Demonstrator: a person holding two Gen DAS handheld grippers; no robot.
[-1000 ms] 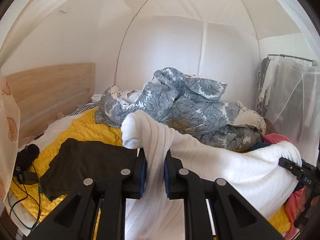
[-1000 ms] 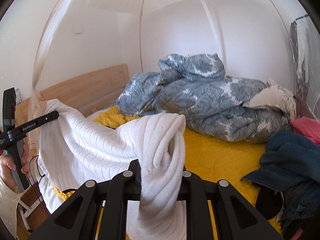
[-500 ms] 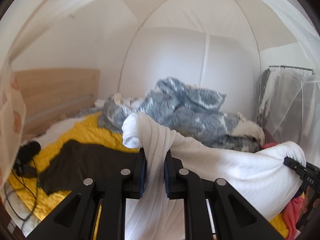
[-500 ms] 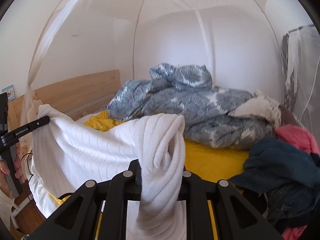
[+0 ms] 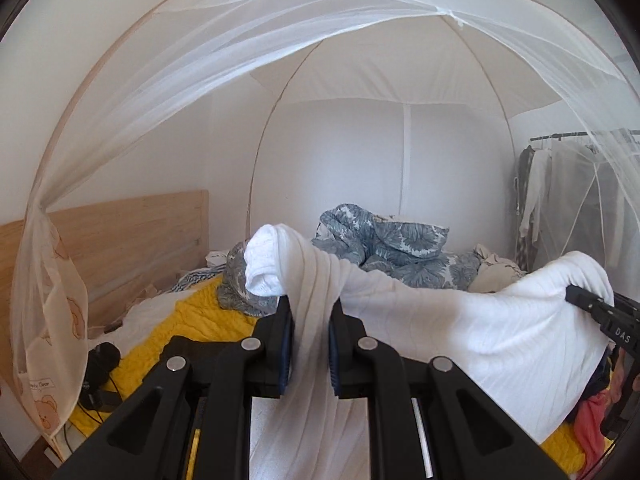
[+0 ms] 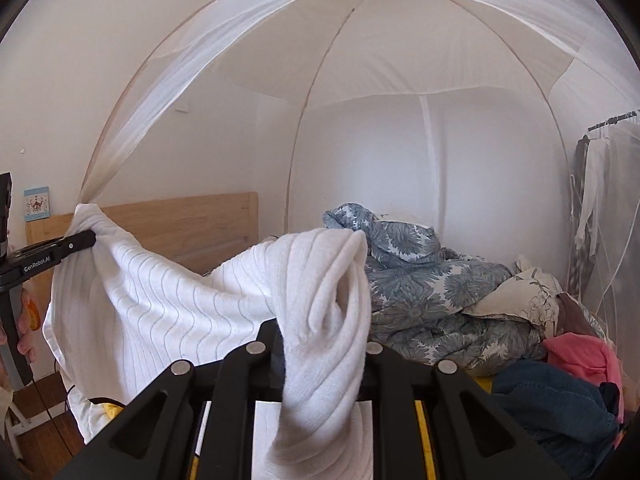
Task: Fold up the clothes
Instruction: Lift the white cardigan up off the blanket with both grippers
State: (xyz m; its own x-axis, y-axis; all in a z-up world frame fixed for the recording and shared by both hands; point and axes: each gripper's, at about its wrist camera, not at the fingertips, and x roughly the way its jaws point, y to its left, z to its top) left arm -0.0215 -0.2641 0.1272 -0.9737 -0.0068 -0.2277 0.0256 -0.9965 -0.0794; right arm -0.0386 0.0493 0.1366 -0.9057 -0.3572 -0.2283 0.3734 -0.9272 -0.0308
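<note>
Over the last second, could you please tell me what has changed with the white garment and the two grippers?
Both grippers have lifted: the white garment now hangs higher over the yellow bedspread, and the dark garment on the bed has dropped out of view. Nothing was let go; the left gripper and the right gripper stay clamped on its upper corners.

My left claw (image 5: 310, 342) is matt black plastic with shiny metal rivets, and so is my right claw (image 6: 322, 354). The white garment (image 5: 460, 332) between them is soft ribbed knit cloth with fine wavy lines. The headboard (image 6: 188, 222) is pale, smooth wood with a matt grain. The net canopy (image 5: 224, 40) is sheer gauzy mesh. The yellow bedspread (image 5: 192, 316) looks quilted, and the floral duvet (image 6: 420, 280) is crumpled cotton-like cloth.
</note>
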